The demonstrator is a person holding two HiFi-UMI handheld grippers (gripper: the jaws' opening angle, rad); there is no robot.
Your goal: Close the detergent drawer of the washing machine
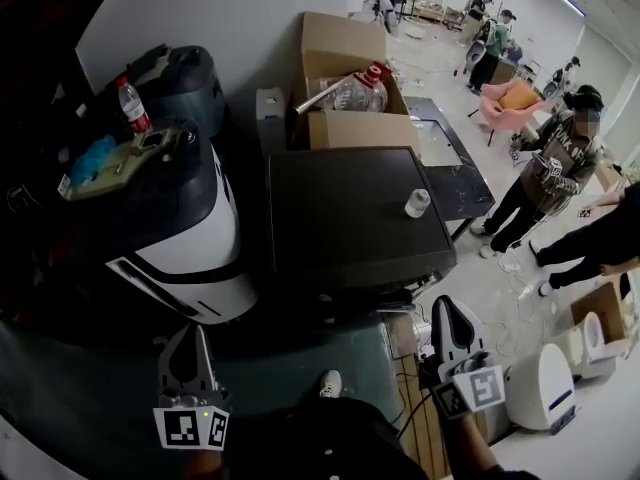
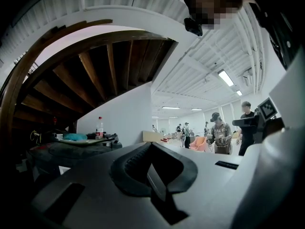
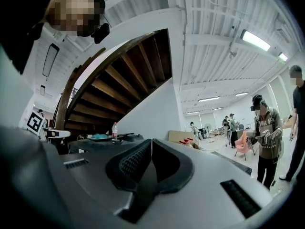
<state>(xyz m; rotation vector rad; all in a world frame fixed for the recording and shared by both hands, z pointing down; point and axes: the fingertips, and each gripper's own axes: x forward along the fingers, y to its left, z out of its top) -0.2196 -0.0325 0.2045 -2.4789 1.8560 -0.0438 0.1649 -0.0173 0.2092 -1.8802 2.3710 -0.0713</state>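
Straight ahead of the right gripper jaws, the washing machine offers a dark flat top; one small white container stands on it, toward its far right part. Ahead and left of the left gripper jaws, a black-and-white appliance bears a tray (teal cloth on it). Right of the right jaws, a white machine sits on the pale floor.

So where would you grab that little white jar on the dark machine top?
Probably across the middle of the white jar, jaws level, coming from the near side. It stands upright and alone on the flat machine top, so its round sides are free all round.
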